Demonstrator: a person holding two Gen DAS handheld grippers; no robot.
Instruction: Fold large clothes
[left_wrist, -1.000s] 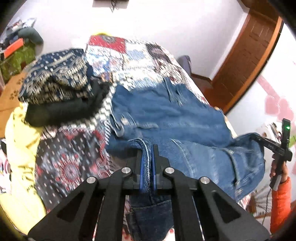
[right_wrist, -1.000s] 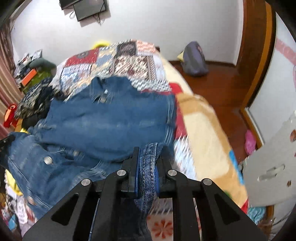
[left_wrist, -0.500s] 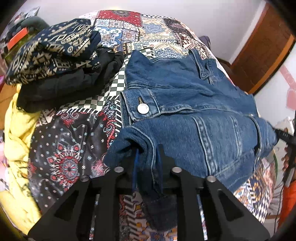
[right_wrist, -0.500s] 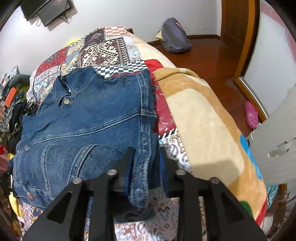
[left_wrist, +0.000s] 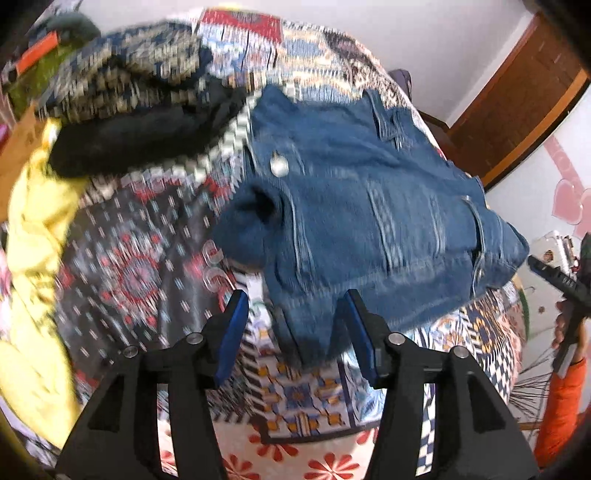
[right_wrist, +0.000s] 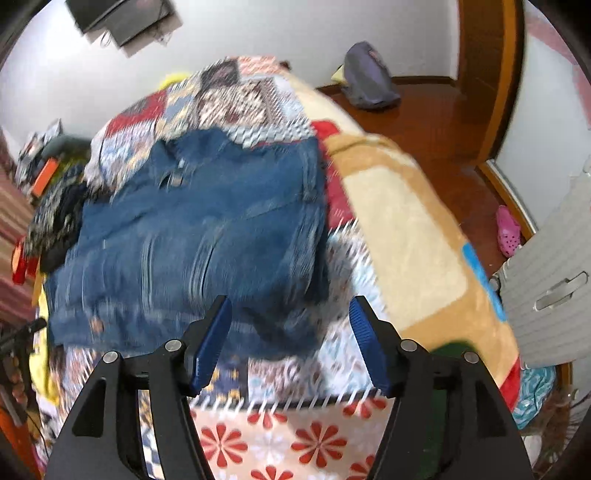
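- A bed fills both views, covered by a patchwork quilt (left_wrist: 306, 391) of many prints, with red flowers on white along its near edge; both pictures are smeared by motion blur.
- In the right wrist view a tan blanket (right_wrist: 406, 229) lies over the right side of the bed, and beyond it is a dark wooden floor with a grey bag (right_wrist: 369, 77) by the far white wall.
- A wooden door (left_wrist: 517, 107) stands at the far right in the left wrist view.
- The denim jacket (left_wrist: 369, 221) lies folded on the quilt, roughly mid-bed, its near edge hanging just in front of both grippers; a metal button shows near its far left corner.
- Left gripper (left_wrist: 297, 334): its two blue-padded fingers are spread wide, with the jacket's near corner drooping between them; the pictures do not show the pads touching the cloth.
- Right gripper (right_wrist: 290, 341): fingers likewise spread apart, the jacket's near edge just beyond the fingertips, nothing pinched.
- To the far left of the jacket sits a pile of folded clothes (left_wrist: 140, 110), a dark patterned piece on top of a black one.
- A yellow cloth (left_wrist: 33, 258) runs along the left side of the bed.
- A pink shoe (right_wrist: 509, 230) lies on the floor at the right.
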